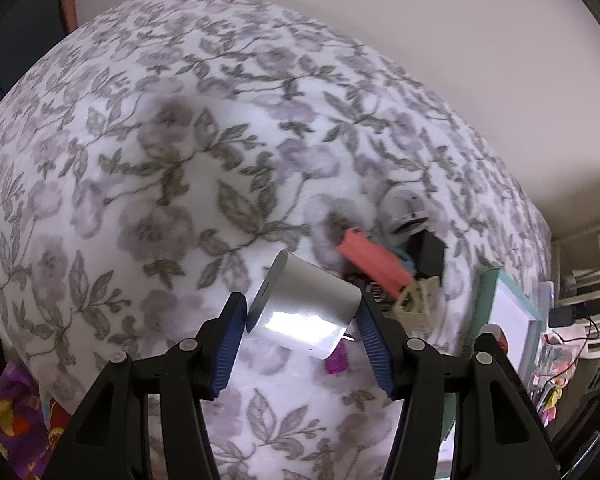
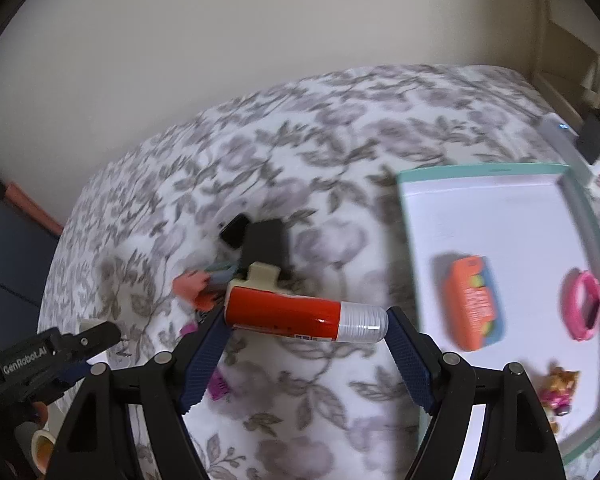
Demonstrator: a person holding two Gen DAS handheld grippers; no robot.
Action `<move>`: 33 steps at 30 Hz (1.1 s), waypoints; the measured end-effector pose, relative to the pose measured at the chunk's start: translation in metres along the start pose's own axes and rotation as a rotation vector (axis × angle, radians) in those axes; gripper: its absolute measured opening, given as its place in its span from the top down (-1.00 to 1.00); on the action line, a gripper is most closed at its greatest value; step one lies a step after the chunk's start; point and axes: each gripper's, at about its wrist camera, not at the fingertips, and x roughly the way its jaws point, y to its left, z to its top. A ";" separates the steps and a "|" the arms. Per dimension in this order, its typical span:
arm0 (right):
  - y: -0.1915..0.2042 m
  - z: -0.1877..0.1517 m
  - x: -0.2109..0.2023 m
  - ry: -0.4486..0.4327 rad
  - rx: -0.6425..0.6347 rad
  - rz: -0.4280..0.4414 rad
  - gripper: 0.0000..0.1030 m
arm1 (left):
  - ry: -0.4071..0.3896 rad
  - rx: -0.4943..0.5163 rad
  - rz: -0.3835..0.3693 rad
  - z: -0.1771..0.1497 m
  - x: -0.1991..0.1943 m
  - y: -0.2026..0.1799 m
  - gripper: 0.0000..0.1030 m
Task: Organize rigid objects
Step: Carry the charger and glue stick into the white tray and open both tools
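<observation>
My left gripper [image 1: 302, 308] is shut on a white charger plug [image 1: 304, 304], held tilted above the floral bedspread [image 1: 172, 168]. In the right wrist view, my right gripper [image 2: 306, 320] is shut on a red tube [image 2: 284, 314] with a clear ribbed cap, gripped end to end and lying level. Behind it on the bedspread [image 2: 320, 152] sits a pile: a black box [image 2: 266, 248], a beige clip [image 2: 260, 274], a coral block [image 2: 192, 286]. The left view shows the same coral block [image 1: 374, 264] and beige clip [image 1: 416, 300].
A white tray with a teal rim [image 2: 500, 216] lies at the right, holding an orange box [image 2: 474, 300], a pink band [image 2: 584, 304] and a small toy [image 2: 558, 392]. A magenta clip [image 2: 218, 388] lies under my right gripper. A wall runs behind the bed.
</observation>
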 end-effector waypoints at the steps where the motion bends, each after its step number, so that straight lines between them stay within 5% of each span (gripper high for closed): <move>1: -0.006 0.002 -0.003 -0.002 0.018 0.004 -0.56 | -0.004 0.010 -0.007 -0.001 -0.002 -0.003 -0.13; 12: -0.083 0.015 -0.035 -0.009 0.118 -0.095 -0.56 | -0.013 0.201 -0.125 -0.030 -0.004 -0.075 -0.13; 25: -0.166 0.012 -0.058 0.008 0.179 -0.253 -0.56 | 0.005 0.500 -0.152 -0.101 0.013 -0.174 -0.13; 33: -0.205 -0.001 -0.051 0.083 0.259 -0.272 -0.56 | 0.024 0.597 -0.171 -0.127 0.031 -0.213 -0.13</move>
